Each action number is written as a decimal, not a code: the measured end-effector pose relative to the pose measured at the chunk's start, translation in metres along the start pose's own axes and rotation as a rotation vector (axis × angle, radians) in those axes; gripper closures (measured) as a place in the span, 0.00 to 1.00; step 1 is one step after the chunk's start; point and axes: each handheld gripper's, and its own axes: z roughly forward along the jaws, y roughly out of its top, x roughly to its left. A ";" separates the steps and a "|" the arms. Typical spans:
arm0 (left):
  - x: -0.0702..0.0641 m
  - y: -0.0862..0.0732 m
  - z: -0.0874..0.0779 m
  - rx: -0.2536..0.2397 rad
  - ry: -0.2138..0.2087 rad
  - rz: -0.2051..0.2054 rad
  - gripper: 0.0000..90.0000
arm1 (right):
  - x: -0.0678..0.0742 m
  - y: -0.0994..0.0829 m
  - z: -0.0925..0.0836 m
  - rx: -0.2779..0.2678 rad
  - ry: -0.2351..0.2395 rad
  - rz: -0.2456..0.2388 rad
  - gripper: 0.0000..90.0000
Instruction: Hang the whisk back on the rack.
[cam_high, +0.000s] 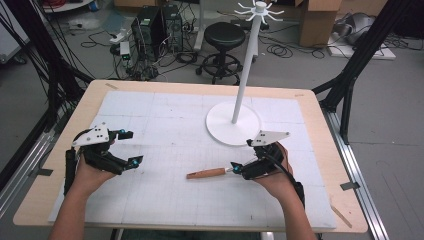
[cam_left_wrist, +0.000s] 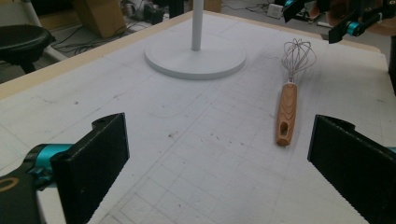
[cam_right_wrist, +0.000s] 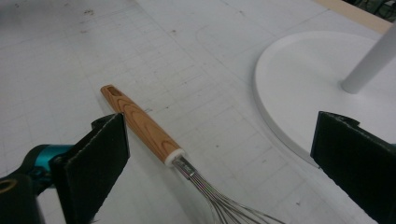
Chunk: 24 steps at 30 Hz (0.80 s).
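Whisk (cam_left_wrist: 290, 88) is lying flat on the white gridded mat (cam_high: 165, 130), near the middle-front of the table (cam_high: 90, 95), wooden handle pointing toward my left side, wire head toward my right. It's sitting just beside the round base of the white hanger stand (cam_high: 233, 123), not touching it as far as I can tell. Handle is light brown with visible grain, a slot hole at the free end, a pale collar where the steel wires start. Wires are thin and balloon-shaped.

I'm hovering the right gripper (cam_high: 250, 155) over the wire end, jaws spread wide, straddling the neck of the whisk in the right gripper view; nothing is being pinched. I'm judging that this is lined up for a grab near the collar, probably so the handle's hole can go onto one of the hooks at the stand's top.

Left gripper (cam_high: 125, 147) is waiting well apart on the left of the mat, jaws also spread, holding nothing, aimed toward the whisk.
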 end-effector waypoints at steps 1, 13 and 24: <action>0.000 0.000 0.001 0.001 -0.001 -0.002 0.07 | 0.001 0.002 0.003 0.010 0.001 -0.004 0.03; -0.002 0.001 0.002 0.017 0.007 0.014 0.07 | 0.008 0.014 0.036 0.111 0.073 -0.041 0.06; -0.003 0.001 0.005 0.033 0.009 0.023 0.07 | 0.016 0.014 0.065 0.249 0.153 -0.099 0.30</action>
